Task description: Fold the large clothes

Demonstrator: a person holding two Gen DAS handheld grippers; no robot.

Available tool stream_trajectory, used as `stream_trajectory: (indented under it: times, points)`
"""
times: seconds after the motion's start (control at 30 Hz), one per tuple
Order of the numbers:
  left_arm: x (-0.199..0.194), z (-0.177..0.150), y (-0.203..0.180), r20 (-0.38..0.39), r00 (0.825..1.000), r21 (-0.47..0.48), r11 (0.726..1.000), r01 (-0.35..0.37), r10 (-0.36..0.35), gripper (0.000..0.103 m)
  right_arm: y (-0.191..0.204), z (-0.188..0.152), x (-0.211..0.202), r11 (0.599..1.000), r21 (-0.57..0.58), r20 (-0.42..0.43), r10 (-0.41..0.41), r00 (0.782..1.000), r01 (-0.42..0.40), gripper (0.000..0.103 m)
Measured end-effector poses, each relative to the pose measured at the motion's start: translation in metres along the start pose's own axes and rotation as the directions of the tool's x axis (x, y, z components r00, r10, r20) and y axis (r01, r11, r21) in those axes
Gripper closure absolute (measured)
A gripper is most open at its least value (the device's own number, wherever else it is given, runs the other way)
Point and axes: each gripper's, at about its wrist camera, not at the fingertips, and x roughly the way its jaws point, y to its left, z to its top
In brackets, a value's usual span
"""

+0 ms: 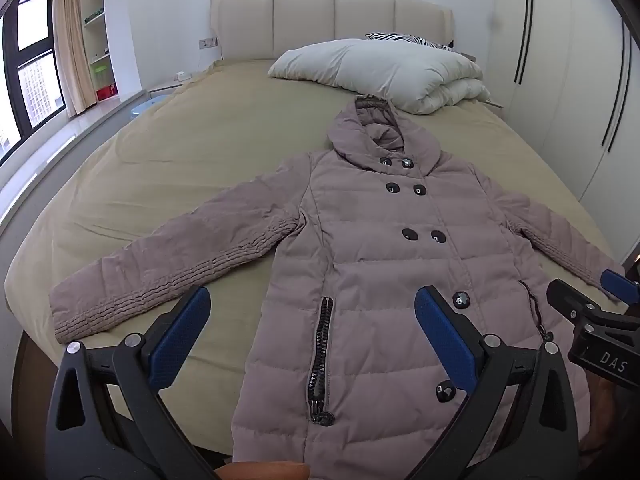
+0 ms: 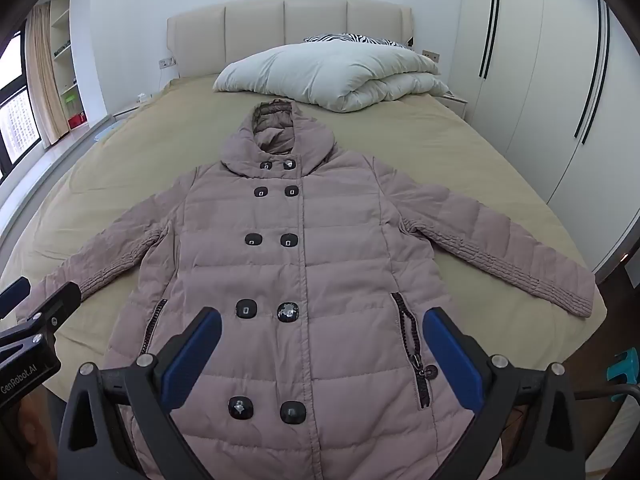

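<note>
A mauve hooded puffer coat (image 1: 372,248) (image 2: 296,264) lies flat and face up on the bed, buttoned, both sleeves spread out to the sides, hood toward the pillows. My left gripper (image 1: 312,304) hovers open above the coat's lower left part, near its zip pocket (image 1: 320,356), with nothing between the blue pads. My right gripper (image 2: 322,328) hangs open over the lower front of the coat, also holding nothing. Each gripper shows at the edge of the other's view: the right one (image 1: 592,304) and the left one (image 2: 36,308).
The bed (image 1: 168,168) has a tan sheet and a padded beige headboard (image 2: 288,28). A folded white duvet (image 2: 332,72) and a zebra-print pillow (image 2: 352,39) lie at the head. White wardrobes (image 2: 540,80) stand on the right, a window (image 1: 28,60) and shelves on the left.
</note>
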Motion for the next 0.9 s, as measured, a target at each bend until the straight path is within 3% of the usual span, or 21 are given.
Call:
stream_trajectory:
  times: [0.9]
  points:
    - [0.0028, -0.0066, 0.0046, -0.002, 1.000, 0.000, 1.000, -0.011, 0.011, 0.000, 0.0020, -0.0039, 0.0027, 1.000, -0.004, -0.006, -0.001, 1.000, 0.001, 0.000]
